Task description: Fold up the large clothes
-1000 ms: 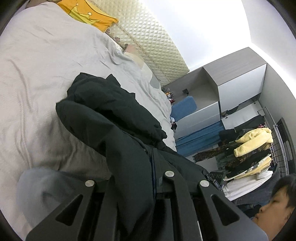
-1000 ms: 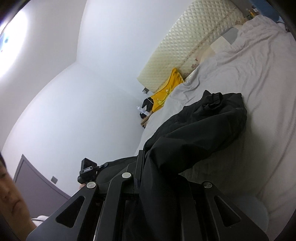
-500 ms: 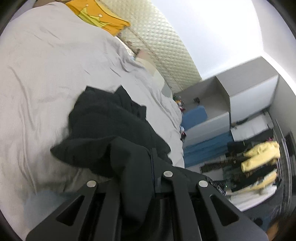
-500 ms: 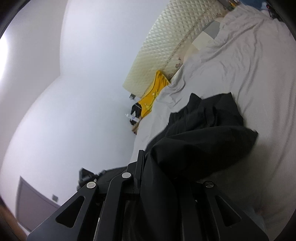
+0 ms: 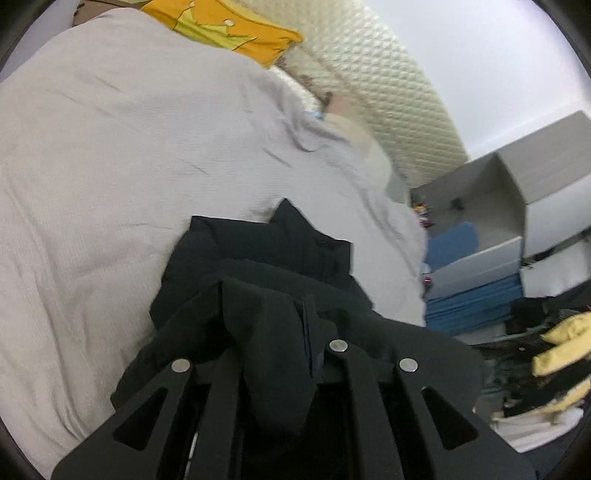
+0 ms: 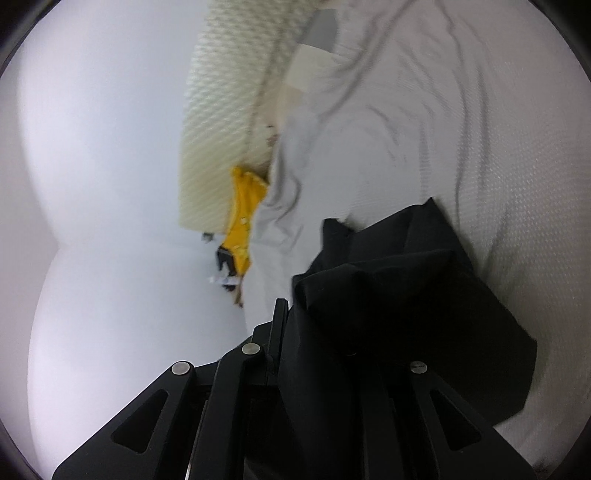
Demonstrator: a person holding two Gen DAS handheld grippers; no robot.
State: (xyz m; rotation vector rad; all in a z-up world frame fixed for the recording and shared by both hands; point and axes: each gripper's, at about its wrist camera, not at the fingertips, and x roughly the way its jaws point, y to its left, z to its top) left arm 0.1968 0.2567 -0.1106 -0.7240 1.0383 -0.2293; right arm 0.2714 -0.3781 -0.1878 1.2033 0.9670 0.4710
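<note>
Two views are reaching me, and I am taking the left wrist first. The left gripper [image 5: 291,332] is pointing down across the bed [image 5: 110,155], and its jaws are pinching a fold of the black garment [image 5: 266,258]; cloth is draping over and between both fingers, hiding the tips. The rest of the garment is lying bunched on the grey bedcover just beyond the gripper, a collar-like point sticking up at its far edge. A yellow cushion [image 5: 225,26] is sitting at the far end against the quilted headboard [image 5: 388,85]. To the right, shelving and a heap of other clothes are showing, blurred.

Turning to the right wrist view, the right gripper [image 6: 314,332] is likewise buried in the black garment [image 6: 406,295], jaws nearly together and clamping cloth; the right finger is covered completely. The garment is trailing from the gripper onto the bedcover [image 6: 461,129], touching it. The yellow cushion [image 6: 243,218] is appearing at the far left edge of the bed.

I am judging the garment soft, limp and fairly heavy, with a smooth, possibly slippery face, so it is liable to sag and slide. I am advising grips at seams, hem or shoulder corners, where layers bunch thickest.
</note>
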